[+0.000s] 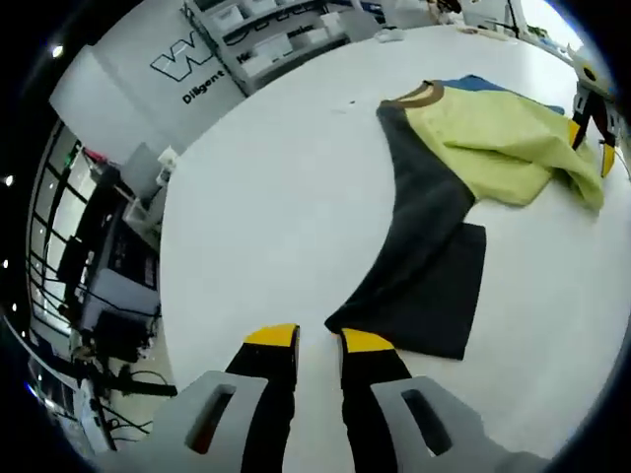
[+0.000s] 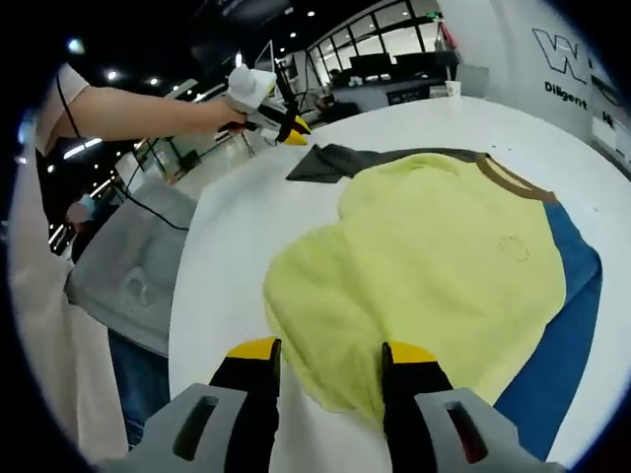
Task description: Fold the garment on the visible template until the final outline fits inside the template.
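- Yellow-tipped black jaws of my left gripper (image 1: 319, 340) rise from the bottom of the left gripper view, standing apart with bare white table between them; they hold nothing.
- Just beyond the right-hand tip lies the end of a dark grey fabric sleeve (image 1: 419, 256) of the garment, stretched flat toward me, its cuff close to the tip, though I cannot tell whether they touch.
- Farther out, the sleeve joins a soft yellow-green fleece sweatshirt with a brown collar (image 1: 493, 143), folded over itself on the round white table (image 1: 266, 197).
- A blue panel (image 1: 483, 84) peeks out behind the collar.
- At the far right edge of this view my right gripper (image 1: 592, 118) reaches the yellow fabric.
- In the right gripper view, my right gripper's (image 2: 330, 350) yellow-tipped jaws are spread, with the near edge of the yellow sweatshirt (image 2: 424, 286) lying between and under them; nothing is pinched.
- The blue panel (image 2: 562, 335) lies along the right side, under the yellow layer.
- Across the table, my left hand (image 2: 222, 113) holds the left gripper (image 2: 286, 123) near the grey sleeve's (image 2: 335, 160) end.
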Demonstrator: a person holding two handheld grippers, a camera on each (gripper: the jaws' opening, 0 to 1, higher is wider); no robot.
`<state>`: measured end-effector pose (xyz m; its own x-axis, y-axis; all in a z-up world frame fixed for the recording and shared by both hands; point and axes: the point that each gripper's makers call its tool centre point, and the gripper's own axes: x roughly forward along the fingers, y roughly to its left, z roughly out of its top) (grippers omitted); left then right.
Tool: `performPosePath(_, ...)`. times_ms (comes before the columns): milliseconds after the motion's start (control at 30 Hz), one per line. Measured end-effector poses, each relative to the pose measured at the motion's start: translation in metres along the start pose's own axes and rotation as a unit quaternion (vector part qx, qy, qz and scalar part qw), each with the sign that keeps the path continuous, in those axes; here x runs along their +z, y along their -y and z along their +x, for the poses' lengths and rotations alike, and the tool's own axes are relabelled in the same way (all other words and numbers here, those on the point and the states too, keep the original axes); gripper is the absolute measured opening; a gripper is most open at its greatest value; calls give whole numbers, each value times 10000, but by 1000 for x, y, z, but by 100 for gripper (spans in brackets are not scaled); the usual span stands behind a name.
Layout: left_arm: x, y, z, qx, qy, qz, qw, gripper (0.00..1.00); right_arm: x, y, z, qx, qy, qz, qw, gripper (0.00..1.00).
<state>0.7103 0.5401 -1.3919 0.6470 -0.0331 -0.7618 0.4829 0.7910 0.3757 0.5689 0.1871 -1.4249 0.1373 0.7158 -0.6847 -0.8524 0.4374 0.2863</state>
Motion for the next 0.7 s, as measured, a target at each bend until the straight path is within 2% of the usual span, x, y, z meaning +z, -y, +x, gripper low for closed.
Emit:
performPosePath(100, 11, 8, -10, 22, 316, -387, 9987, 17, 2, -2, -5, -59, 87, -100, 9999, 35)
performPosePath(167, 18, 20, -19, 17, 501, -432, 9978, 19, 4, -5, -12, -85, 164, -123, 9998, 34)
performPosePath(233, 22, 30, -28, 120, 607, -382, 9974, 28, 4, -8, -18, -131, 242, -199, 9994, 33)
performPosePath(300, 26, 43, -35, 121, 778, -707, 9944, 32, -2, -9, -24, -209, 200, -252, 9993, 32)
performPosePath(333, 30, 60, -38, -108, 879, -803, 9928, 33, -5, -8, -29, -253, 244, -215, 9992, 32)
performPosePath(367, 35, 78, -40, -420, 1010, -617, 9921, 33, -7, -7, -32, -298, 267, -165, 9991, 32)
performPosePath(400, 38, 93, -43, -592, 1101, -450, 9911, 33, -11, -5, -35, -349, 271, -115, 9990, 32)
performPosePath(433, 41, 113, -47, -816, 1130, -453, 9892, 32, -13, -3, -39, -402, 293, -77, 9987, 32)
performPosePath(467, 42, 120, -48, -916, 1149, -451, 9881, 32, -16, 2, -44, -520, 344, 12, 9981, 32)
performPosePath(500, 47, 145, -51, -1305, 1240, -403, 9828, 32, -19, 5, -48, -593, 365, 72, 9975, 30)
performPosePath(533, 50, 155, -52, -1415, 1274, -400, 9809, 34, -21, 7, -51, -633, 377, 115, 9972, 30)
performPosePath(567, 54, 174, -54, -1668, 1297, -515, 9761, 34, -26, 13, -56, -746, 374, 185, 9963, 30)
performPosePath(633, 63, 198, -59, -2008, 1460, -551, 9671, 35, -33, 23, -65, -955, 351, 262, 9945, 31)
performPosePath(700, 73, 225, -64, -2327, 1602, -416, 9584, 39, -43, 39, -75, -1234, 347, 478, 9906, 30)
